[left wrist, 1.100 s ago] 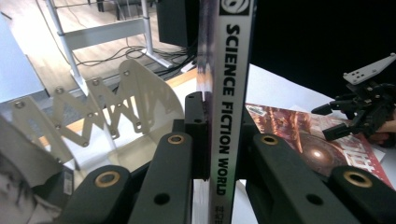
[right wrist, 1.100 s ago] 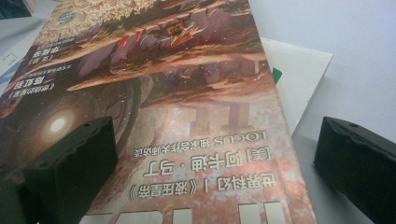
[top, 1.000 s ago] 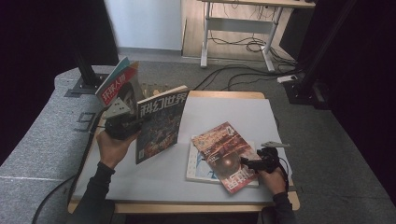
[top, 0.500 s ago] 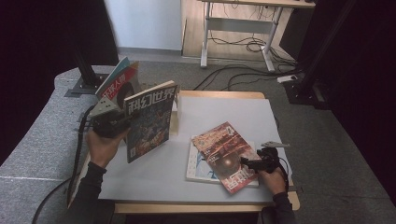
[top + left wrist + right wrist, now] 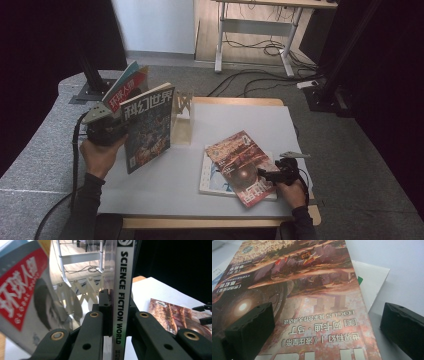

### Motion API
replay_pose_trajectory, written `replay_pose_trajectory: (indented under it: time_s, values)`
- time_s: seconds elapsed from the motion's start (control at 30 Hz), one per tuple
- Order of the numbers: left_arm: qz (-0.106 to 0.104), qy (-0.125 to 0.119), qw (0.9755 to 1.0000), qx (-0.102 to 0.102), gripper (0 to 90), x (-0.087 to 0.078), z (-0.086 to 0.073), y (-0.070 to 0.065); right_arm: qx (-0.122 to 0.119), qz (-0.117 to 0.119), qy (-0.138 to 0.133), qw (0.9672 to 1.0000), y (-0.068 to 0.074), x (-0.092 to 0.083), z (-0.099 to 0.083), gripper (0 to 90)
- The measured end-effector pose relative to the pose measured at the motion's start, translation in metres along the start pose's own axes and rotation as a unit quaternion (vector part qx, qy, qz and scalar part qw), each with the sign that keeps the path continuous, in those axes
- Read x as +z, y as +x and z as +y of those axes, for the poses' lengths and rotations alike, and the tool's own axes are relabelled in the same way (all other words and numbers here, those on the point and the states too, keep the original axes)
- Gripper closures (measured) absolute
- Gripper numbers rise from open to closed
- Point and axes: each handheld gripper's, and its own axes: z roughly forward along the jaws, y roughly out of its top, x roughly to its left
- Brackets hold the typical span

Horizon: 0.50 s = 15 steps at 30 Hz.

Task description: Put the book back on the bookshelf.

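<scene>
Your left hand-held gripper [image 5: 116, 131] pinches the spine of the Science Fiction World magazine [image 5: 148, 127], holding it upright above the surface's [image 5: 165, 190] left part, just beside the folding rack [image 5: 183, 106]. Your right hand-held gripper [image 5: 270, 175] rests, jaws spread, at the reddish magazine [image 5: 240, 162] lying on a white book [image 5: 212, 177].

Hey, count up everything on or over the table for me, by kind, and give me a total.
Magazines: 4 (one held upright, one in the rack, two stacked flat)
Rack: 1
Grippers: 2 (left, right)
Total: 7
</scene>
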Motion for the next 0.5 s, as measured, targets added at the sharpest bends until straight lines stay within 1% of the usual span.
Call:
replay_pose_trajectory:
  time_s: [0.2,0.5]
  values:
    - [0.015,-0.002,0.9999,-0.008,82.8,0.001,0.001,0.007,0.0,0.0,0.0,1.0,0.0,0.0,0.0,0.0]
    - [0.028,-0.005,0.9995,-0.016,82.8,0.015,0.005,0.013,0.001,0.0,0.0,1.0,0.0,0.0,0.0,0.0]
